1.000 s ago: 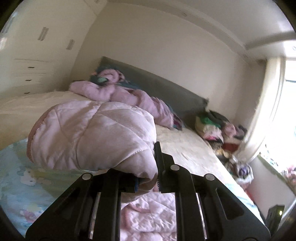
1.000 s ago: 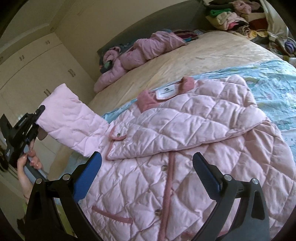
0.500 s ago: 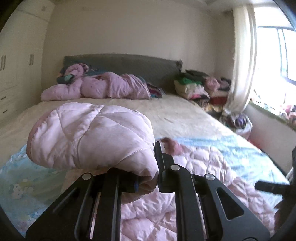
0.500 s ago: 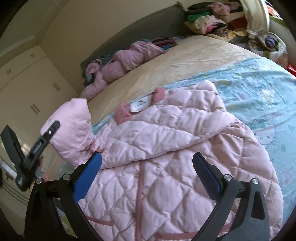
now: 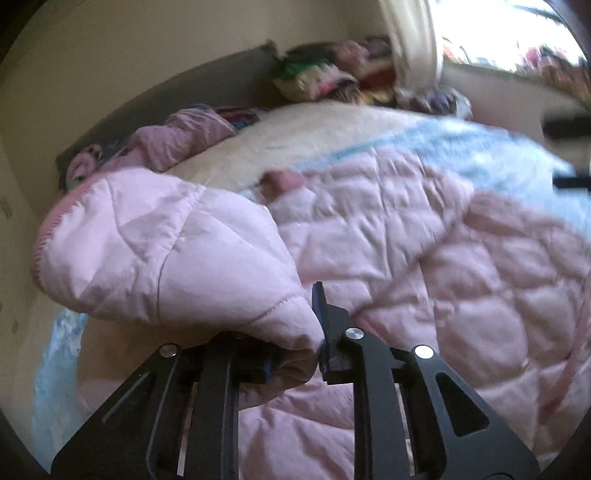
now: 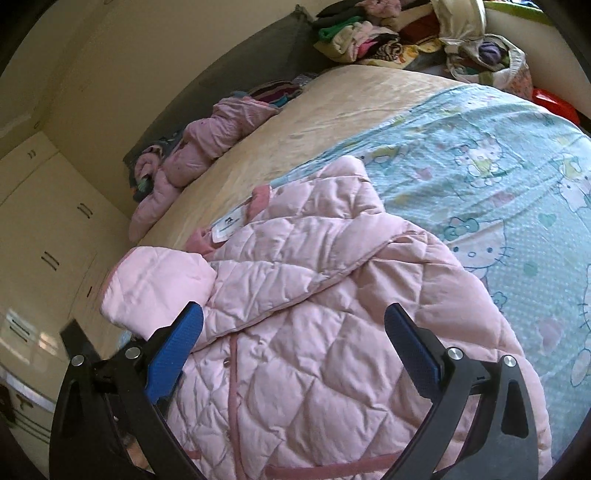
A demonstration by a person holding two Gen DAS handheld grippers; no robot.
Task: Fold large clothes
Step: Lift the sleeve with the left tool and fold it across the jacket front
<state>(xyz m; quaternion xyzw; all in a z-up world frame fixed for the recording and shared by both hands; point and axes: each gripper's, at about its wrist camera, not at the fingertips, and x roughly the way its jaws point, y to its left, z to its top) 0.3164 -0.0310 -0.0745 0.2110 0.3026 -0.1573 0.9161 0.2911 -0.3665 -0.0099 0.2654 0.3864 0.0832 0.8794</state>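
Observation:
A pink quilted jacket (image 6: 332, 314) lies front up on the bed, its right sleeve folded across the chest. My left gripper (image 5: 295, 343) pinches the cuff end of the other sleeve (image 5: 166, 251) low over the jacket body (image 5: 424, 240). Its jaws are opening, with the cuff fabric still pressed between them. In the right wrist view that sleeve (image 6: 155, 284) sits bunched at the jacket's left side. My right gripper (image 6: 291, 339) hovers open above the jacket's buttoned front, nothing between its blue pads (image 6: 173, 347).
The jacket rests on a light blue cartoon-print sheet (image 6: 498, 166) over a beige bedspread (image 6: 332, 118). Another pink garment (image 6: 207, 147) lies by the grey headboard. A heap of clothes (image 6: 369, 33) and a bag (image 6: 487, 55) sit at the far corner. Cream wardrobe doors (image 6: 44, 240) stand to the left.
My left gripper has swung down and across with the sleeve, rolling as it went, bringing the sleeve from out at the side onto the jacket. My right gripper drifted over the jacket, still open.

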